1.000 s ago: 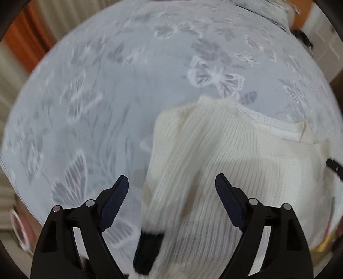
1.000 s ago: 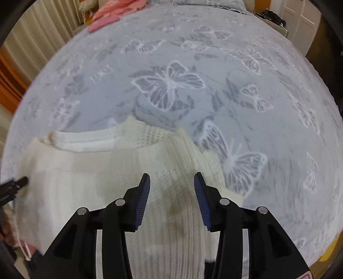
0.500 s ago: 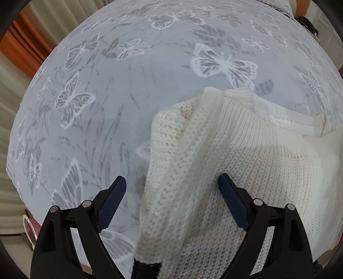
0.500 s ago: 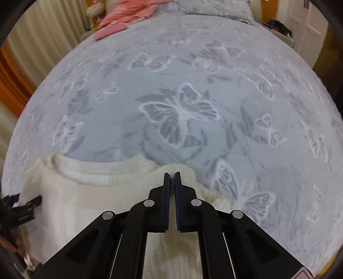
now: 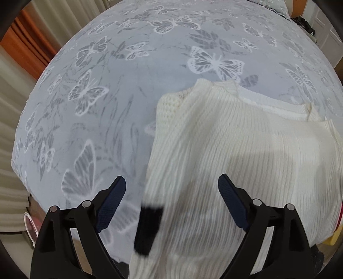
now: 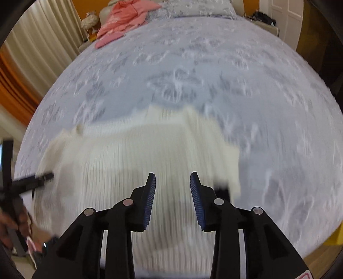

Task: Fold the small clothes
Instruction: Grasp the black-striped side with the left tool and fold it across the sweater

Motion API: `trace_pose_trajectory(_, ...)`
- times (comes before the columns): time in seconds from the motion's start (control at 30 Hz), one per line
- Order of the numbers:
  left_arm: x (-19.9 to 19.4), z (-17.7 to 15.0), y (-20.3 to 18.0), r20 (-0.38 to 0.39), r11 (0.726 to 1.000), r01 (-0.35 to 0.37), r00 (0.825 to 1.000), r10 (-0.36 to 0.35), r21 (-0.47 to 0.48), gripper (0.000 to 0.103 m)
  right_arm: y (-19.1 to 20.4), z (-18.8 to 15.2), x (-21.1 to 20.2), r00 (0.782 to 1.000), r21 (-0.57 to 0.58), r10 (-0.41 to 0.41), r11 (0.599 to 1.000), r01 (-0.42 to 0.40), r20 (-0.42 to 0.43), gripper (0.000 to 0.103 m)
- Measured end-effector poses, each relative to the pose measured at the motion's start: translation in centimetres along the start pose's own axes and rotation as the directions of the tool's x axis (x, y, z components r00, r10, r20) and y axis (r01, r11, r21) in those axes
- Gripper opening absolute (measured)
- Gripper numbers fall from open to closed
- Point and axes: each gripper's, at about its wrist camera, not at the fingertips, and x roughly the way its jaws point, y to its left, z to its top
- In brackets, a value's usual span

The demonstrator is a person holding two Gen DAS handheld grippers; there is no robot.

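A cream ribbed knit sweater lies on the bed, its collar toward the far side and both sleeves folded in over the body. A black cuff ends the left sleeve near the front. My left gripper hovers wide open over that sleeve, nothing pressed between its pads. In the right wrist view the sweater is blurred by motion. My right gripper hangs above its right half with jaws opening and nothing gripped. The left gripper's finger shows at the left edge.
The butterfly-print grey bedspread covers the whole bed. Pink clothes lie at the far head end near a pillow. Curtains hang on the left, a door stands far right. The bed's front edge runs just below the grippers.
The right gripper shut half a second ago near the collar, then pulled back toward the near edge and opened partway. The left gripper shifted slightly and stayed wide open.
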Motion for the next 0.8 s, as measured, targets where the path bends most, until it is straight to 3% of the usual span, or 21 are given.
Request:
trace_pose_trajectory(0.17, -1.2, -2.0, 0.6, -0.001, 1.0, -0.004, 1.0, 0.004, -0.011, 0.086, 0.0, -4.7, -0.5, 0.999, 0.017, 0.012, 1.0, -0.011, -0.051, 0.034)
trace_pose_trajectory(0.27, -1.3, -3.1, 1.6, -0.015, 0.996, 0.063, 0.998, -0.064, -0.061, 0.086, 0.6, -6.5, -0.8, 0.999, -0.012, -0.002, 1.0, 0.002, -0.054, 0.034)
trace_pose_trajectory(0.3, -0.9, -3.7, 2.6, -0.034, 0.985, 0.124, 0.991, -0.129, -0.118, 0.087, 0.9, -6.9, -0.8, 0.999, -0.033, -0.02, 0.999, 0.018, -0.051, 0.034)
trace_pose_trajectory(0.37, 0.5, -4.5, 4.3, -0.072, 0.963, 0.164, 0.981, -0.183, -0.215, 0.087, 1.1, -7.4, -0.5, 0.998, -0.053, -0.038, 0.998, 0.035, -0.046, 0.034)
trace_pose_trajectory(0.43, 1.8, -5.3, 5.5, -0.094, 0.947, 0.154, 0.978, -0.187, -0.282, 0.091, 1.0, -7.9, 0.3, 0.997, -0.046, -0.057, 0.997, 0.054, -0.06, 0.034)
trace_pose_trajectory(0.57, 3.3, -6.4, 6.8, -0.072, 0.905, 0.22, 0.962, -0.262, -0.363, 0.095, 0.7, -8.2, 1.1, 0.993, -0.027, -0.057, 0.998, 0.055, -0.099, 0.036)
trace_pose_trajectory(0.63, 3.3, -6.3, 6.6, -0.056, 0.903, 0.244, 0.958, -0.281, -0.355, 0.086, 0.8, -7.9, 1.0, 0.994, -0.029, -0.049, 0.999, 0.046, -0.098, 0.044)
trace_pose_trajectory(0.67, 3.1, -6.2, 6.5, -0.045, 0.896, 0.275, 0.95, -0.309, -0.348, 0.065, 0.8, -8.0, 0.9, 0.994, -0.03, -0.049, 0.998, 0.047, -0.096, 0.046)
trace_pose_trajectory(0.7, 2.8, -6.0, 6.5, -0.023, 0.879, 0.334, 0.932, -0.363, -0.339, 0.037, 0.8, -8.0, 0.8, 0.994, -0.03, -0.05, 0.998, 0.047, -0.093, 0.047)
trace_pose_trajectory(0.73, 2.4, -5.8, 6.3, -0.017, 0.858, 0.384, 0.91, -0.414, -0.342, 0.035, 0.8, -8.0, 0.8, 0.995, -0.031, -0.047, 0.999, 0.044, -0.092, 0.049)
trace_pose_trajectory(0.8, 1.4, -5.5, 6.3, 0.003, 0.849, 0.397, 0.906, -0.423, -0.349, 0.028, 0.8, -8.1, 1.0, 0.994, -0.03, -0.041, 0.999, 0.038, -0.099, 0.05)
